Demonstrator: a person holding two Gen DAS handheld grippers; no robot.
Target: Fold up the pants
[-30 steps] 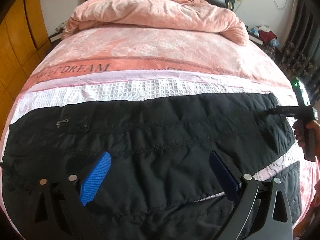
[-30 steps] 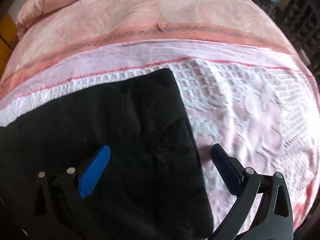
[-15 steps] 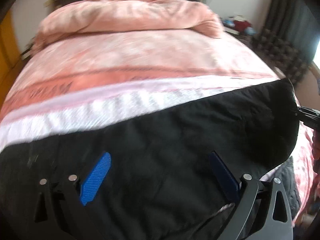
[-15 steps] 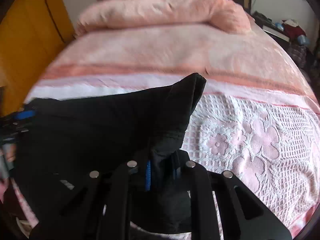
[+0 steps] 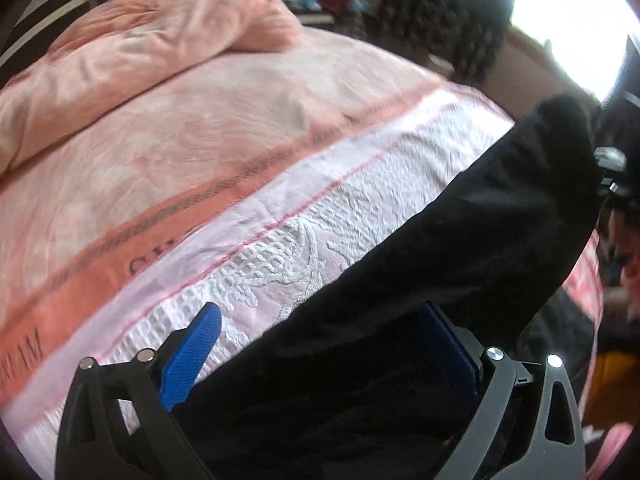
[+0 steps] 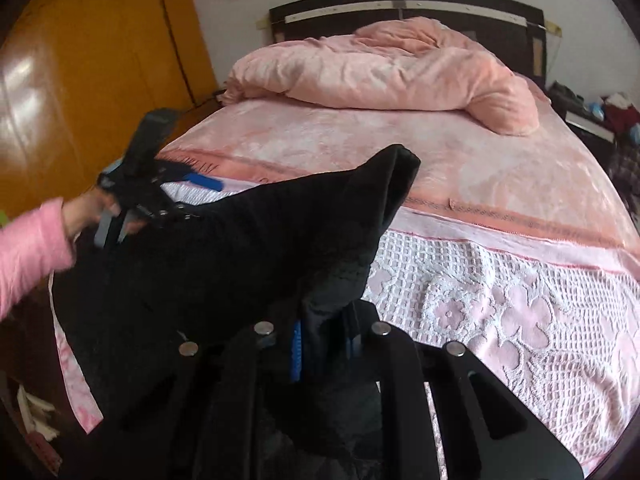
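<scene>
The black pants (image 5: 460,264) lie across the foot of the pink bed, with one end lifted off the bedspread. My right gripper (image 6: 322,344) is shut on the pants (image 6: 240,256) at their hem and holds that end raised, the corner standing up in a peak. My left gripper (image 5: 320,344) is open, its blue pads either side of the pants' edge just above the cloth. It also shows in the right wrist view (image 6: 160,196), held by a hand in a pink sleeve at the far end of the pants. The right gripper's body shows at the right edge (image 5: 612,176).
A pink and white bedspread (image 6: 500,280) covers the bed. A bunched pink duvet (image 6: 384,76) lies by the dark headboard. An orange wardrobe (image 6: 80,92) stands left of the bed. A cluttered nightstand (image 6: 600,112) is at the right, with dark curtains and a bright window (image 5: 572,12).
My right gripper closed on the pants' hem and lifted it, carrying it leftward. My left gripper swung right and sits at the pants' upper edge, still open.
</scene>
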